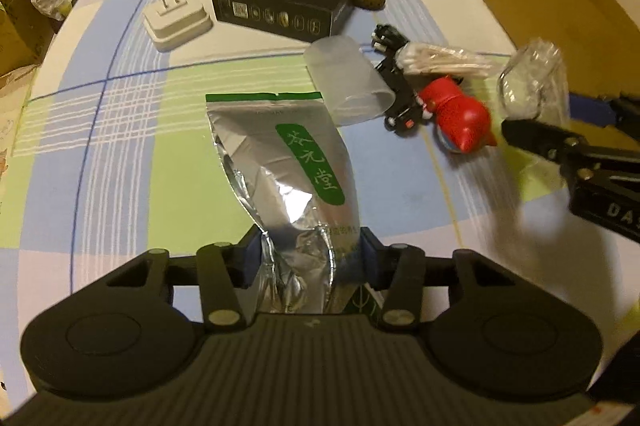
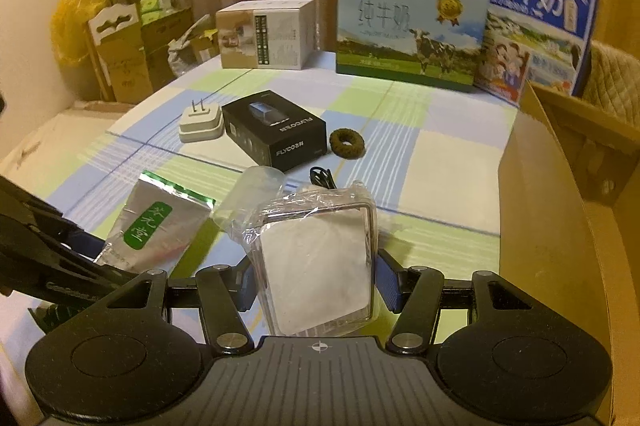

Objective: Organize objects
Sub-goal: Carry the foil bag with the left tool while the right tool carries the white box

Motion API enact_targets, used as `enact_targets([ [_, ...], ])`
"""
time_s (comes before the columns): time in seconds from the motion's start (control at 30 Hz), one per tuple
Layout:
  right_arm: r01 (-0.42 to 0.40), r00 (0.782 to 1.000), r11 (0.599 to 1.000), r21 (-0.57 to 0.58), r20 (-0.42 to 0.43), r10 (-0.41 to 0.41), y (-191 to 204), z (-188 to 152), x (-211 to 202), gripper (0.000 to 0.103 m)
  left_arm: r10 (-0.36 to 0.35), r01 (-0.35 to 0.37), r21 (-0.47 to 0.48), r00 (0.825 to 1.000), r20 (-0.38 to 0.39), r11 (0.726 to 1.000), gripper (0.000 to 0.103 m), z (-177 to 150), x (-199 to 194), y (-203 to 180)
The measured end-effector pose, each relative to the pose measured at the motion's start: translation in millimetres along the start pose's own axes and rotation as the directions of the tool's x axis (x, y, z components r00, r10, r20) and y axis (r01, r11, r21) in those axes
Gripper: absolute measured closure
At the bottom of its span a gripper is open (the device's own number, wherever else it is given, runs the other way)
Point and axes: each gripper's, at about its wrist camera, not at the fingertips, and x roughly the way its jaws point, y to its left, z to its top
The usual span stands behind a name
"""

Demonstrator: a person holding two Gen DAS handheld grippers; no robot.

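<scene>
**Both grippers loaded, cardboard box waiting at right**

Largest first: open cardboard box (image 2: pixel 560 194) standing at the right edge of the bench (image 2: pixel 452 162), flaps up, likely the drop-off. Two milk cartons (image 2: pixel 408 30) and a beige carton (image 2: pixel 266 34) lined up along the far edge.

Next, foil pouch (image 1: pixel 280 162), silver with a green label, pinched at its near end by the left gripper (image 1: pixel 310 262), fingers closed on it. Probably light and crinkly, slippery on the foil; floppy beyond the grip, so best held low at the gathered end, as now.

Clear plastic case (image 2: pixel 320 266) with a white pad inside and loose wrap at its top, clamped across its sides by the right gripper (image 2: pixel 316 290), fingers closed on it. Rigid and probably light, smooth-walled, liable to slide or crack if squeezed hard. Held above the bench, near the box wall.

Black Flyco box (image 2: pixel 276 134) mid-bench, stiff, wide for a side grip. White plug adapter (image 2: pixel 200 124) just left of it, prongs up. Translucent cup (image 1: pixel 348 78) lying on its side, right of the pouch, thin and easily rolled. Red toy (image 1: pixel 460 114) and a packet of swabs (image 1: pixel 440 60) against a tangled black cable (image 1: pixel 394 82): snag risk. Brown ring (image 2: pixel 347 143) right of the black box, smallest.
</scene>
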Motion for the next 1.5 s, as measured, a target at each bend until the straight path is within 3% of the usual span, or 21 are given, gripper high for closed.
enact_targets([
  [0.2,0.016,1.0,0.996,0.09,-0.008,-0.016,-4,1,-28,0.048,-0.034,0.032,0.023,0.998,0.056,0.999,0.059,8,-38,-14],
  [0.37,0.054,0.997,0.989,0.139,0.04,-0.06,-16,17,-75,0.048,-0.085,0.075,0.085,0.989,0.124,0.994,0.059,27,-78,-46],
  [0.5,0.117,0.988,0.98,0.161,0.081,-0.131,-36,36,-116,0.048,-0.162,0.138,0.141,0.972,0.17,0.98,0.059,46,-105,-86],
  [0.7,0.26,0.956,0.942,0.212,0.081,-0.282,-96,42,-164,0.048,-0.254,0.207,0.229,0.946,0.201,0.951,0.059,73,-124,-153],
  [0.87,0.322,0.939,0.911,0.258,0.037,-0.342,-140,30,-183,0.048,-0.315,0.255,0.279,0.928,0.198,0.926,0.059,89,-127,-207],
  [1.07,0.345,0.933,0.891,0.296,0.0,-0.361,-175,11,-191,0.048,-0.348,0.283,0.311,0.921,0.176,0.907,0.059,103,-113,-256],
  [1.5,0.34,0.937,0.876,0.342,-0.048,-0.345,-211,-9,-171,0.048,-0.348,0.293,0.303,0.926,0.145,0.907,0.058,117,-77,-295],
])
